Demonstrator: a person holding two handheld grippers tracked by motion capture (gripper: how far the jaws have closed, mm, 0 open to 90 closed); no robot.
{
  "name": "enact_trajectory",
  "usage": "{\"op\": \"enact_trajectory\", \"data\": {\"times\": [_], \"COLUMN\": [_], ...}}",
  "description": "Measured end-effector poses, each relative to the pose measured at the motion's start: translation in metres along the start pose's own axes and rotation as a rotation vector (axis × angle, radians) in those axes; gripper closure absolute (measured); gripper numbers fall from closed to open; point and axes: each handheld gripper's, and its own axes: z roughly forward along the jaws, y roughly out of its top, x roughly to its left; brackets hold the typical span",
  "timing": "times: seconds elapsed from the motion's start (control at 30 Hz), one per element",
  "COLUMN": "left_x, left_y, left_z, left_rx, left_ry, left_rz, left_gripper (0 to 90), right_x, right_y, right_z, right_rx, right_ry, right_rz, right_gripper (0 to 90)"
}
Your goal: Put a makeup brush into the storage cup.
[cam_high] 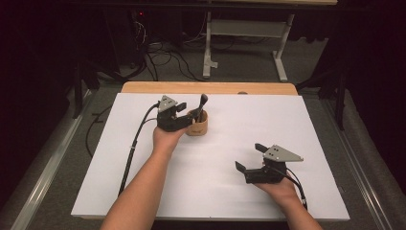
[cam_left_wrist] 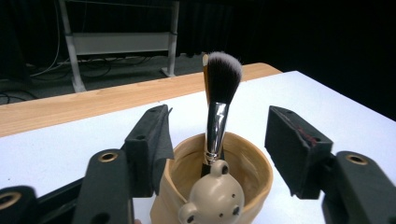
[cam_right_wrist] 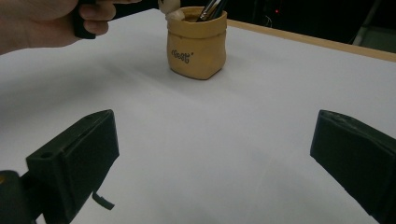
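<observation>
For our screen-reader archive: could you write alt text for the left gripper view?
A makeup brush stands bristles-up in a tan cup with a small bear figure on its rim, between the open jaws of the left gripper. White table behind.

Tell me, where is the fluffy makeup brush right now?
The makeup brush stands bristles-up in the tan holder, left of the table's middle in the high view, between the left gripper's open jaws.

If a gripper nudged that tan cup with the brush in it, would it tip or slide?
The tan cup looks squat, with a broad base, so it would probably slide on the smooth white table. The makeup brush stands tall above the rim, leaning, and could shift or tip first.
</observation>
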Motion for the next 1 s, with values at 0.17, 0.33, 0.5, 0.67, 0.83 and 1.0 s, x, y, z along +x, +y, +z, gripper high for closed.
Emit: {"op": "enact_trajectory", "data": {"times": [0.17,0.33,0.5,0.67,0.83,1.0], "left_x": [-0.002,-0.001,-0.001,-0.001,-0.002,-0.003], "left_y": [-0.001,-0.006,-0.012,-0.018,-0.024,-0.029], "left_z": [-0.004,-0.009,-0.015,-0.021,-0.026,-0.031], "left_rx": [-0.007,-0.002,0.015,0.034,0.048,0.055], "left_ry": [0.000,0.005,0.003,0.008,0.009,0.003], "left_rz": [-0.013,-0.019,-0.015,-0.013,-0.011,-0.012], "left_gripper": [39.4,35.8,32.7,27.9,23.9,19.2], "right_x": [0.000,0.000,0.000,0.000,0.001,0.001], "right_y": [0.000,0.000,0.000,0.000,0.000,0.000], "right_z": [0.000,-0.001,0.000,0.000,0.000,0.000], "right_rx": [0.002,0.004,0.003,0.003,0.006,0.008], "right_ry": [-0.004,-0.006,-0.005,-0.006,-0.004,-0.005], "right_rz": [0.004,0.011,0.006,0.007,0.000,-0.004], "right_gripper": [2.3,2.3,2.3,2.3,2.3,2.3]}}
